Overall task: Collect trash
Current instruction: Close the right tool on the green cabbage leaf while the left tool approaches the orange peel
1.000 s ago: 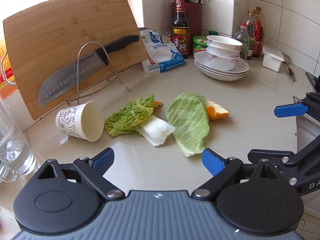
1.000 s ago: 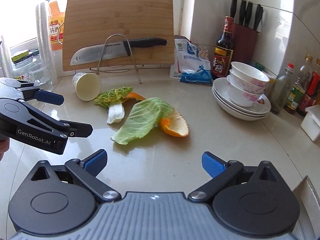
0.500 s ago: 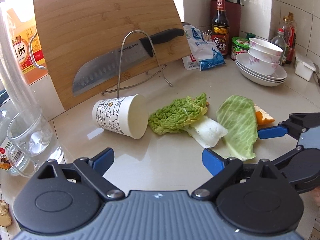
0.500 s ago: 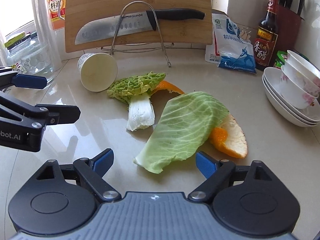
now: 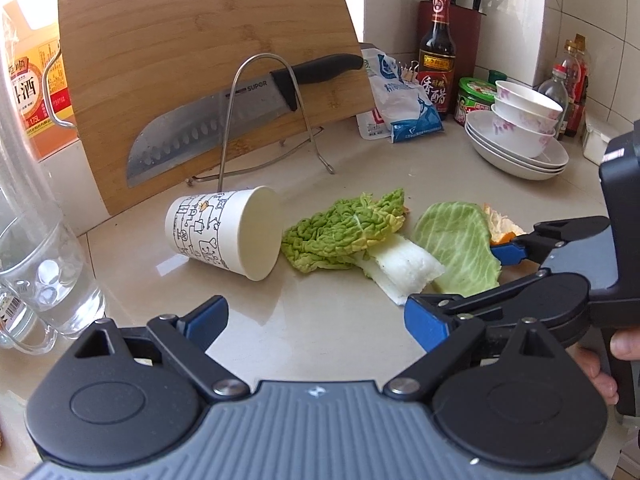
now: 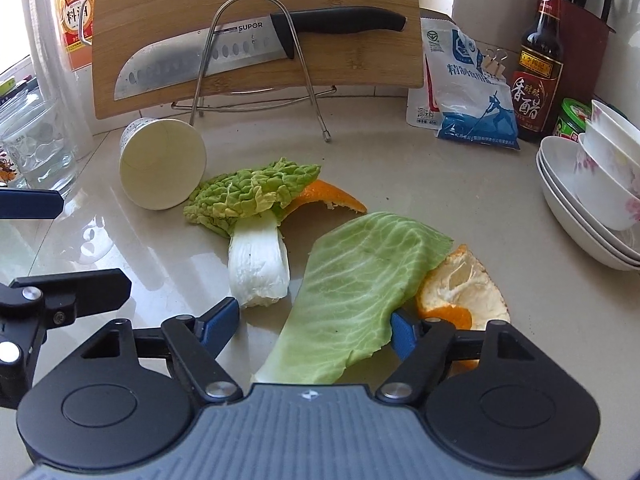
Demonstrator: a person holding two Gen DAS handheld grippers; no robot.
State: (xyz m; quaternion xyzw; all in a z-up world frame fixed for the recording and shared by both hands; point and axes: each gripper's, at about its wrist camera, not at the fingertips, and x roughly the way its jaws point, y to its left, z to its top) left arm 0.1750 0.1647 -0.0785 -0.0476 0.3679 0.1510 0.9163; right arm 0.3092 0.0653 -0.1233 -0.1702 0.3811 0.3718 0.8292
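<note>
- Green cabbage leaf (image 6: 360,280) lies flat on the tabletop (image 6: 420,184), over an orange peel (image 6: 460,292) at its 4 o'clock.
- Right gripper (image 6: 312,326): jaws partly open, have just been closing, astride the leaf's near end; the right pad touches its edge, the left stands clear, no grip.
- Left gripper (image 5: 320,320): jaws wide open, empty.
- Paper cup (image 5: 224,232) lies on its side at 9 o'clock of a crinkled leaf (image 5: 344,232).

A home kitchen: a bamboo cutting board (image 6: 256,32) leans against the tiled wall at upper centre with a kitchen knife (image 6: 248,48) racked before it. At right stand stacked bowls (image 6: 600,200), a vinegar bottle (image 6: 538,60) and a knife block (image 5: 472,32); vegetable scraps (image 6: 360,288) lie on the pale surface (image 6: 440,184)
</note>
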